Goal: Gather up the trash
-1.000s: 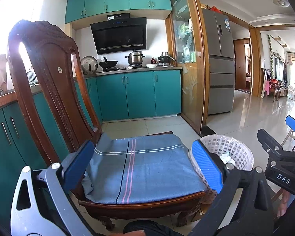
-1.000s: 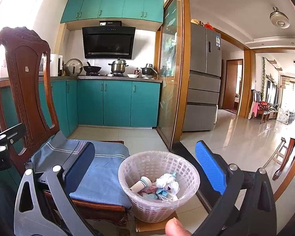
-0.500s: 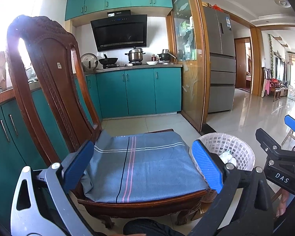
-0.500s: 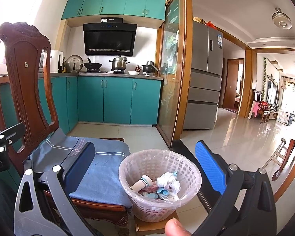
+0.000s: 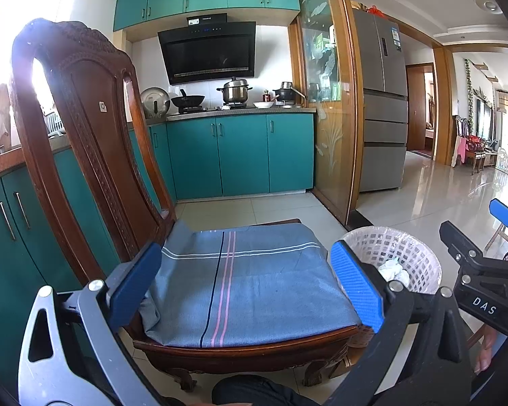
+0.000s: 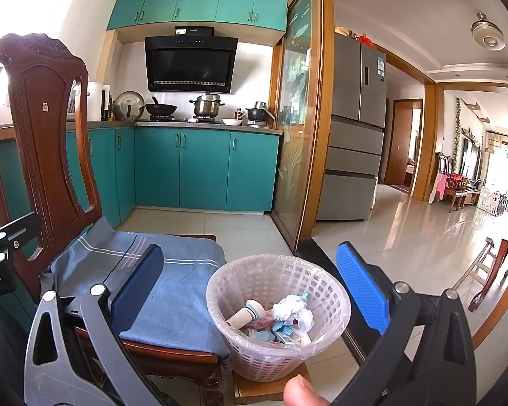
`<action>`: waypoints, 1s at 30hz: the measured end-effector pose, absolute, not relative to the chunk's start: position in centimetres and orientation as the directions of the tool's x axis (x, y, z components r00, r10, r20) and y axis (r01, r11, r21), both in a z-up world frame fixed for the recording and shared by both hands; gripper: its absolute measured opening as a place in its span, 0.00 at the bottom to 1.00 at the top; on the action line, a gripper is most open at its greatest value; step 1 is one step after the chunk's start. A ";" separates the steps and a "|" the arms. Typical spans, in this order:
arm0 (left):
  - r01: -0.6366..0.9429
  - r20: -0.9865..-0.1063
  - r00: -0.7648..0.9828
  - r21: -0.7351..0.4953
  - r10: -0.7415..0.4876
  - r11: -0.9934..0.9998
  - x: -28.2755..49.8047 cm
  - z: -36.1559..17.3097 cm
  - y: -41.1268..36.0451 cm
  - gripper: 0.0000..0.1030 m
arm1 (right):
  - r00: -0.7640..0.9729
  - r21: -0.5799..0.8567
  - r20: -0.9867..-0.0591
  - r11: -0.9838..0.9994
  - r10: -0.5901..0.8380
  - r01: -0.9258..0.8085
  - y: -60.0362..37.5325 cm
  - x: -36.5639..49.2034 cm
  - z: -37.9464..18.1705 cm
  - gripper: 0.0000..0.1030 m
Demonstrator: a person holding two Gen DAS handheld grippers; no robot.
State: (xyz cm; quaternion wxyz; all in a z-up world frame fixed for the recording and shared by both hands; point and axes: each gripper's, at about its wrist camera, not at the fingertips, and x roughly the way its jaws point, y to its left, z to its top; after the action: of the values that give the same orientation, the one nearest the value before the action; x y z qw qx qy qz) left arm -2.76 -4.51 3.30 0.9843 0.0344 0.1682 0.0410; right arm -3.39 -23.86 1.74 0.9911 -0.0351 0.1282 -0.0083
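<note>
1. Room: a kitchen with teal cabinets above and below, a black range hood, and pots on the stove top. A glass sliding door in a wooden frame divides it from a hall with a grey refrigerator and glossy pale floor tiles.
2. Surface: a carved dark wooden chair stands in the foreground, its seat covered by a blue-grey striped cloth. Nothing lies on the cloth.
3. Container: a white lattice waste basket with a clear liner stands on the floor, just beside the chair's right edge. It appears to rest on a small wooden board.
4. Trash: inside the basket lie crumpled white tissue, a white cylindrical bottle and small blue and pink scraps.
5. Left gripper: held above the chair seat, jaws wide apart, nothing between them.
6. Right gripper: held above the basket, jaws wide apart, holding nothing. A fingertip shows at the lower frame edge.
</note>
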 end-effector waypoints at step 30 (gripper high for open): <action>-0.052 -0.419 0.905 0.059 0.072 0.997 0.6 0.9 -3.4 0.97 | 0.944 -0.064 -0.329 0.998 -0.021 0.000 -23.6 -0.4 -0.3 0.97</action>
State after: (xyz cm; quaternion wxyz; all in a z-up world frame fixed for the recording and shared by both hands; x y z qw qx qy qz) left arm 0.57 -3.39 0.87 0.9758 0.0232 0.2153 0.0316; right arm -0.43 -23.62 -0.25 0.9855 -0.0314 0.1670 -0.0055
